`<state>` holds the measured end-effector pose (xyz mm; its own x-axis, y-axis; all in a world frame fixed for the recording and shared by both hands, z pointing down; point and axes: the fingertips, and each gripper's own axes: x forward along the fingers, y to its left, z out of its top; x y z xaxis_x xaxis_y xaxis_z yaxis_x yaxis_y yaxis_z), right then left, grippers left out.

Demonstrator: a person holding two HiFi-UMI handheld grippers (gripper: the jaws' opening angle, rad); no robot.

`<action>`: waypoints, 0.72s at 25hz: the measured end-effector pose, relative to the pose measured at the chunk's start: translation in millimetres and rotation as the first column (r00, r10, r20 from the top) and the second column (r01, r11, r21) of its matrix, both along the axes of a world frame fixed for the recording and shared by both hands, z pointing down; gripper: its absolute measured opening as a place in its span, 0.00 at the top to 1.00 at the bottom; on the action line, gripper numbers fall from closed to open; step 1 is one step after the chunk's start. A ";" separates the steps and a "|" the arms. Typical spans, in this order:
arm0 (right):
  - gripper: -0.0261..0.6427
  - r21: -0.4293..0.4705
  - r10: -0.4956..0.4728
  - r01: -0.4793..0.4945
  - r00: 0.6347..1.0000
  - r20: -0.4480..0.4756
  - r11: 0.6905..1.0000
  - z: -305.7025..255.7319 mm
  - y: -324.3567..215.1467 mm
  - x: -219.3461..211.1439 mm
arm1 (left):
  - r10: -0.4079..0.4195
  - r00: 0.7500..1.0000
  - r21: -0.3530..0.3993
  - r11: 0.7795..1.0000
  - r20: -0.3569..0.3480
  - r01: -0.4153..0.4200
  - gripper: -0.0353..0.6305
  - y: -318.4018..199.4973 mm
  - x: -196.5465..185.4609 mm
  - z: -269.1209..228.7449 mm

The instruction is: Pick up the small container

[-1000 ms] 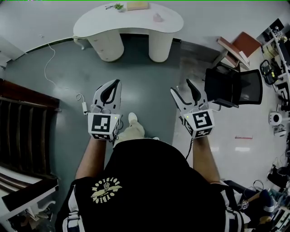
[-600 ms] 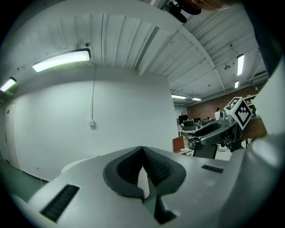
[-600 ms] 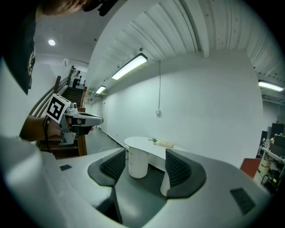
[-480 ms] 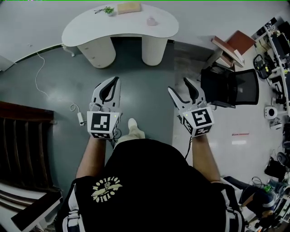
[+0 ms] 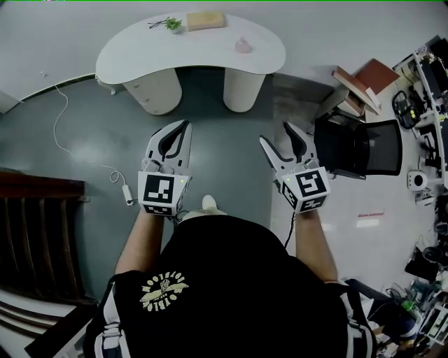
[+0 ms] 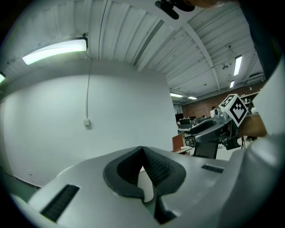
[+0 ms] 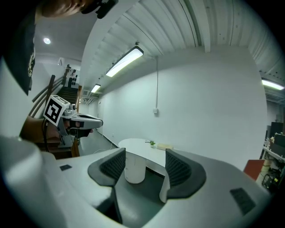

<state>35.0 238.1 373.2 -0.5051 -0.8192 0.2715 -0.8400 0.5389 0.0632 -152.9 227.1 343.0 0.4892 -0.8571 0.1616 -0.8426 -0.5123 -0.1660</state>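
A small pink container (image 5: 243, 46) stands on the right part of a white kidney-shaped table (image 5: 140, 52), far ahead of both grippers. In the head view my left gripper (image 5: 183, 126) is held over the grey floor, jaws shut with nothing between them. My right gripper (image 5: 278, 135) hangs level with it, open and empty. The left gripper view shows the left gripper (image 6: 142, 148) with tips meeting against a white wall. The right gripper (image 7: 145, 156) frames the table (image 7: 136, 144) between its jaws; the container does not show there.
A small plant (image 5: 171, 24) and a tan box (image 5: 205, 20) lie at the table's back. A black office chair (image 5: 364, 148) stands right of the right gripper, with boards (image 5: 360, 73) beyond it. A white cable (image 5: 66, 133) runs over the floor at left, by dark wooden furniture (image 5: 35, 231).
The table has shifted slightly right and lower in the head view, and the cable and dark furniture have slid left. Both grippers hold the same pose, left shut and right open.
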 end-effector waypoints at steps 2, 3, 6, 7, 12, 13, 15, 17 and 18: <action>0.56 0.005 -0.004 0.004 1.000 -0.004 1.000 -3.6 -15.0 -11.7 | -0.002 1.000 0.007 1.000 -0.008 0.002 0.93 -13.9 -11.9 -4.3; 0.56 0.008 -0.006 0.006 1.000 -0.006 1.000 -4.9 -22.0 -17.7 | -0.002 1.000 0.011 1.000 -0.011 0.003 0.93 -20.5 -17.8 -6.3; 0.56 0.018 -0.010 0.011 1.000 -0.014 1.000 -8.6 -39.1 -34.3 | 0.002 1.000 0.015 1.000 -0.019 -0.002 0.93 -37.6 -34.0 -9.2; 0.56 0.023 -0.010 0.011 1.000 -0.019 1.000 -9.8 -44.3 -39.0 | 0.004 1.000 0.013 1.000 -0.022 -0.004 0.93 -43.5 -39.3 -8.5; 0.56 0.034 0.029 -0.028 0.999 -0.032 0.999 -15.7 -65.4 -45.0 | 0.027 0.999 -0.012 1.000 -0.033 -0.027 0.93 -70.2 -55.1 0.2; 0.56 0.031 0.038 -0.037 0.999 -0.035 0.999 -15.8 -66.9 -43.8 | 0.033 0.999 -0.016 0.999 -0.035 -0.033 0.93 -73.5 -55.4 1.9; 0.56 0.020 0.051 -0.051 0.998 -0.039 0.999 -12.8 -66.9 -41.4 | 0.044 0.998 -0.022 0.999 -0.046 -0.045 0.93 -77.8 -54.1 5.3; 0.56 0.014 0.072 -0.071 0.997 -0.036 0.997 -9.6 -64.3 -38.0 | 0.056 0.997 -0.027 0.998 -0.057 -0.057 0.94 -78.7 -51.9 9.1; 0.56 0.018 0.089 -0.088 0.996 -0.033 0.996 -9.4 -63.2 -35.0 | 0.062 0.996 -0.028 0.998 -0.058 -0.064 0.93 -78.8 -50.1 11.1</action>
<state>-0.1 175.0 363.8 -0.4212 -0.8649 0.2731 -0.8816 0.4611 0.1005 -203.0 148.2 354.0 0.5512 -0.8195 0.1570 -0.8163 -0.5686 -0.1021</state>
